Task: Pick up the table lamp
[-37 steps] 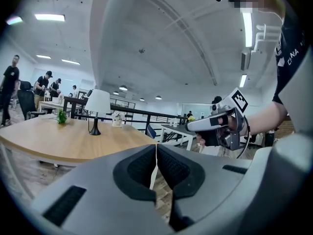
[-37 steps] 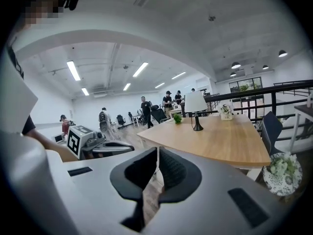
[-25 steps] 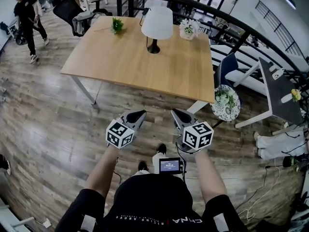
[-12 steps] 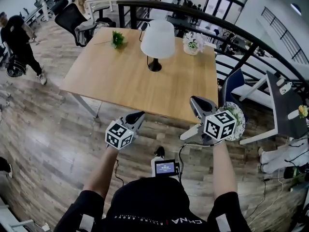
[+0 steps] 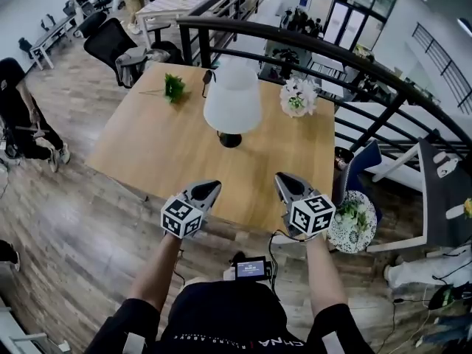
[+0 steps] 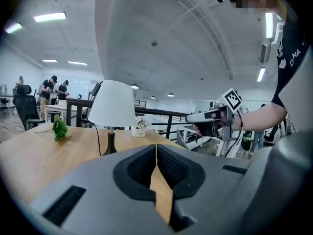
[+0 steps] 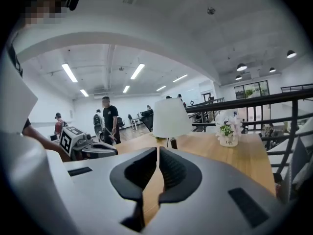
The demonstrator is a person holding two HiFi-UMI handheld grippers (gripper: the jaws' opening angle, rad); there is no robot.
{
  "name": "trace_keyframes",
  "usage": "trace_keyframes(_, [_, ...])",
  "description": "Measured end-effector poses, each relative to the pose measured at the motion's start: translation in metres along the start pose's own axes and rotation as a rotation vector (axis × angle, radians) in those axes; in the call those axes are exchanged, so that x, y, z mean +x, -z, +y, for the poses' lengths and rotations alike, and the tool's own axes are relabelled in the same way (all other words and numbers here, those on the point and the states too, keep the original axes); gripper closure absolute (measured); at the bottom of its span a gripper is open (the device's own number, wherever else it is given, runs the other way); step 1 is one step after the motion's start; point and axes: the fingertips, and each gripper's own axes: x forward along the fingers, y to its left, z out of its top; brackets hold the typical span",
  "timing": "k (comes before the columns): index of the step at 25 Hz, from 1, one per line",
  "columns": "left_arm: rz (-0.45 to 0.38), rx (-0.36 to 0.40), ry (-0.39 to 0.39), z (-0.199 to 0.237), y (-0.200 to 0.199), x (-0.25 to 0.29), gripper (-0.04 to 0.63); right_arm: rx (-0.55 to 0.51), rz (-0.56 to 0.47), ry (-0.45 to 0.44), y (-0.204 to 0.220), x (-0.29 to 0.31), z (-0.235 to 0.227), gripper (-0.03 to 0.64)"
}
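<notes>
Lamp (image 5: 232, 102) (white shade, dark base) is standing upright on the table (image 5: 147, 153), toward its far side. Left gripper (image 5: 209, 189) and right gripper (image 5: 285, 182) are hovering at the near edge, well apart from it, both with jaws pressed together and holding nothing.

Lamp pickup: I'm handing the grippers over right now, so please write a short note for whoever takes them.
Left gripper: shut, empty, at the near edge of the table.
Right gripper: shut, empty, level with the left one.
Lamp: upright on the table, toward its far side, well ahead of both grippers, untouched.
Done: nothing gripped yet.
Left: open the jaws, reach the lamp, grip it, lift.
</notes>
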Motion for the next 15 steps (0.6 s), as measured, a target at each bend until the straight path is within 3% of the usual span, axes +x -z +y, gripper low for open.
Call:
trace_keyframes(6, [0.023, -0.014, -0.03, 0.02, -0.001, 0.027, 0.577, 0.015, -0.002, -0.036, 0.001, 0.041, -0.014, 0.58])
trace_keyframes(15, [0.003, -0.011, -0.015, 0.037, -0.02, 0.031, 0.577, 0.015, -0.018, -0.003, -0.012, 0.068, -0.004, 0.58])
